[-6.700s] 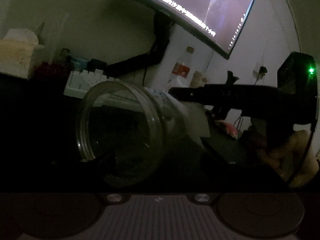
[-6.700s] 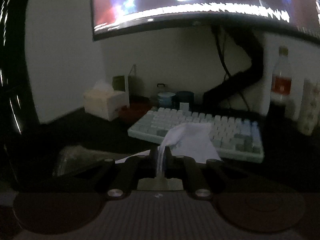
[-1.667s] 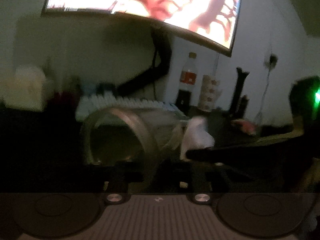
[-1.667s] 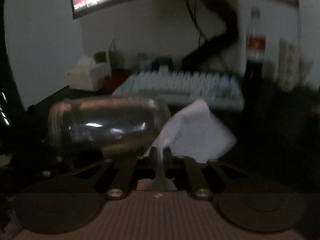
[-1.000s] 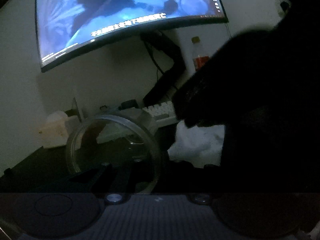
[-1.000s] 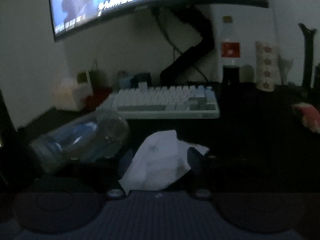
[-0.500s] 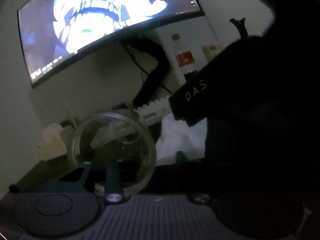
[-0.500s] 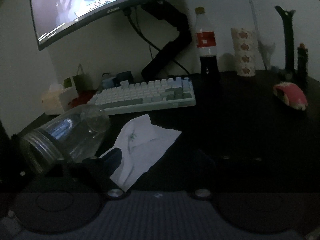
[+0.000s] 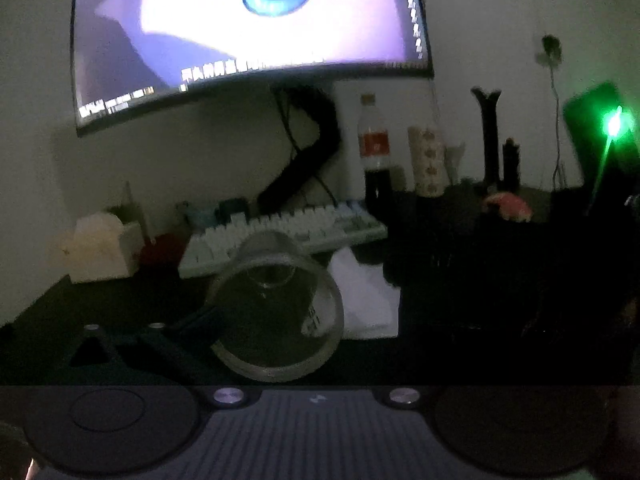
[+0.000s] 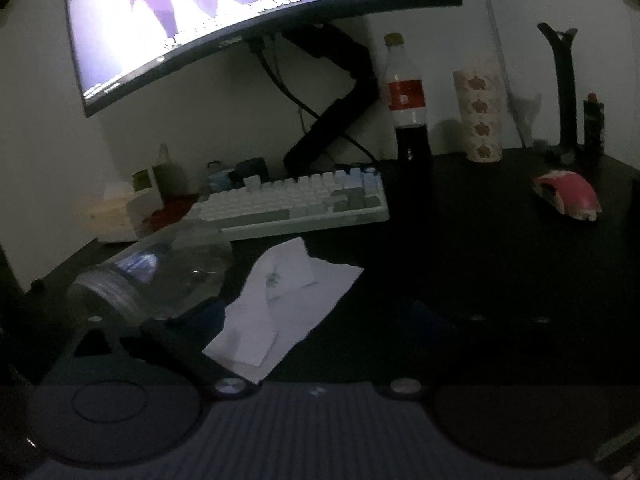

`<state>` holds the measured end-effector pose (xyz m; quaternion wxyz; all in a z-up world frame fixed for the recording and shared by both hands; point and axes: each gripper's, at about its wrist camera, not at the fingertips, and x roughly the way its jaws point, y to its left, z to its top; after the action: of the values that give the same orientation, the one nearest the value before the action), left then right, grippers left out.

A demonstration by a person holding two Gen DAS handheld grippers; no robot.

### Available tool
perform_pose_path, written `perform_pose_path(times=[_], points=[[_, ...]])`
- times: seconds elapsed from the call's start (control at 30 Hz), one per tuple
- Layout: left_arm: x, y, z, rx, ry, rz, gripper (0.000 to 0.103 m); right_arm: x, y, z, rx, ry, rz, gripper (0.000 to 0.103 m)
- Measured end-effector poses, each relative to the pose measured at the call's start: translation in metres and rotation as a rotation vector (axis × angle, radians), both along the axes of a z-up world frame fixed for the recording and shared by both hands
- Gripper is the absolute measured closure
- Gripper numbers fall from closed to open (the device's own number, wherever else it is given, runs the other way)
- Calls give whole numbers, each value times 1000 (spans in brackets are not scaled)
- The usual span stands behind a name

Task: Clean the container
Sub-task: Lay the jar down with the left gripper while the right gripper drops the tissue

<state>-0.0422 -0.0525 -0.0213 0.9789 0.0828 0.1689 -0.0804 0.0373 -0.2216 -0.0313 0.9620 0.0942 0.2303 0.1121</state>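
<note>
Glass jar (image 9: 276, 312) on its side on dark desk (image 10: 480, 248), mouth toward left gripper (image 9: 316, 320), just in front of keyboard (image 10: 296, 204). Both grippers now spread, empty. Tissue (image 10: 280, 300), earlier pinched by right gripper (image 10: 320, 320), lies released beside jar. Cola bottle (image 10: 408, 112) behind keyboard.

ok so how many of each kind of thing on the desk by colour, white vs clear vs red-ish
white: 3, tissue, keyboard, tissue box
clear: 1, jar
red-ish: 2, cola bottle, pink object
total: 6
</note>
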Motion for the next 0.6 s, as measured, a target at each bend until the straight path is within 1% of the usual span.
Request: perform_pose_path(times=[0.07,0.2,0.27,0.33,0.37,0.47,0.53,0.6], points=[[-6,6,12,-22,-9,-17,0,-3,2,3,15,14,9,0],[-8,25,30,-83,18,-21,0,-10,5,13,80,45,-19,0],[-6,34,35,-115,57,-26,0,-17,10,19,70,59,-52,0],[-3,43,39,-137,93,-31,0,-24,15,28,30,72,-80,0],[-2,46,40,-140,102,-18,0,-27,17,33,7,71,-87,0],[2,57,44,-133,126,70,0,-39,19,46,-30,50,-74,0],[8,66,44,-168,165,107,0,-39,17,55,-31,76,-52,0],[15,75,44,-202,205,144,0,-32,17,61,-74,113,24,0]])
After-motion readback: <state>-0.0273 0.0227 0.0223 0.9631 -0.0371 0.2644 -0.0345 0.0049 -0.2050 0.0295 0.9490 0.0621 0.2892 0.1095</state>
